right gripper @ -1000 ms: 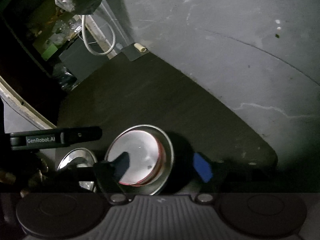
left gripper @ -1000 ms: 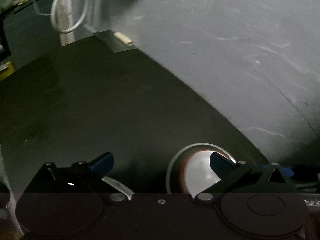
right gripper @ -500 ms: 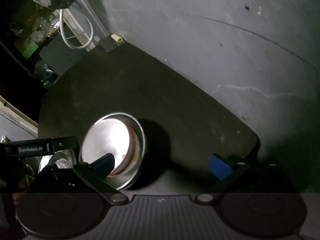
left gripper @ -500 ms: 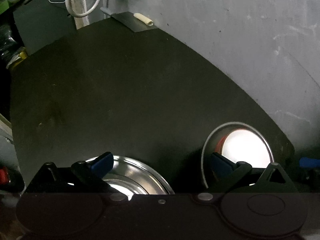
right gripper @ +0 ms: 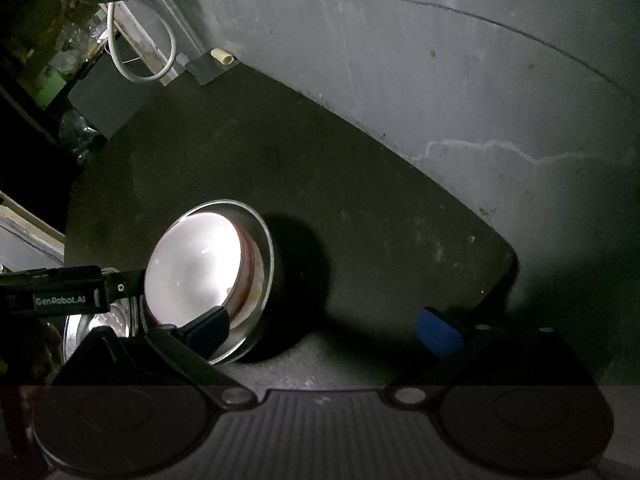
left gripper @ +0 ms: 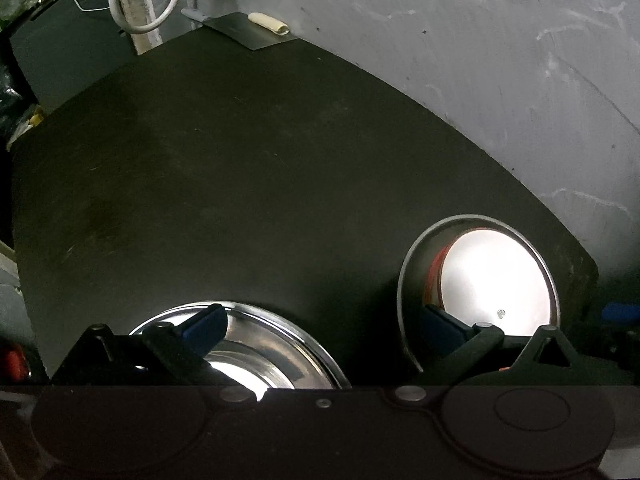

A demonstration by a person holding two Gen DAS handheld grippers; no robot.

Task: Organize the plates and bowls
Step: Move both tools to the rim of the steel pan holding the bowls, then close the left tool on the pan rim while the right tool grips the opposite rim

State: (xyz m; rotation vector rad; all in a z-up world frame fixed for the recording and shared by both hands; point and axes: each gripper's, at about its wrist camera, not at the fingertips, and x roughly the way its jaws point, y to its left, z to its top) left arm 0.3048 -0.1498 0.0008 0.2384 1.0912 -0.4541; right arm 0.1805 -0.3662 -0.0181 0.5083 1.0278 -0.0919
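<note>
Flanking the steel bowl (right gripper: 256, 264): plate (left gripper: 276, 344), grey wall (right gripper: 440, 80).

The room is dim, lit by one hard light that seems to come from near the cameras. In the left wrist view the bowl (left gripper: 492, 280) at lower right is blown out to white glare; the plate (left gripper: 256, 344) at bottom centre throws sharp highlights. In the right wrist view the bowl (right gripper: 208, 276) casts a heavy shadow to its right across the dark table (right gripper: 360, 200). Corners go black, straight edges bow, and the upper left clutter is murky.
</note>
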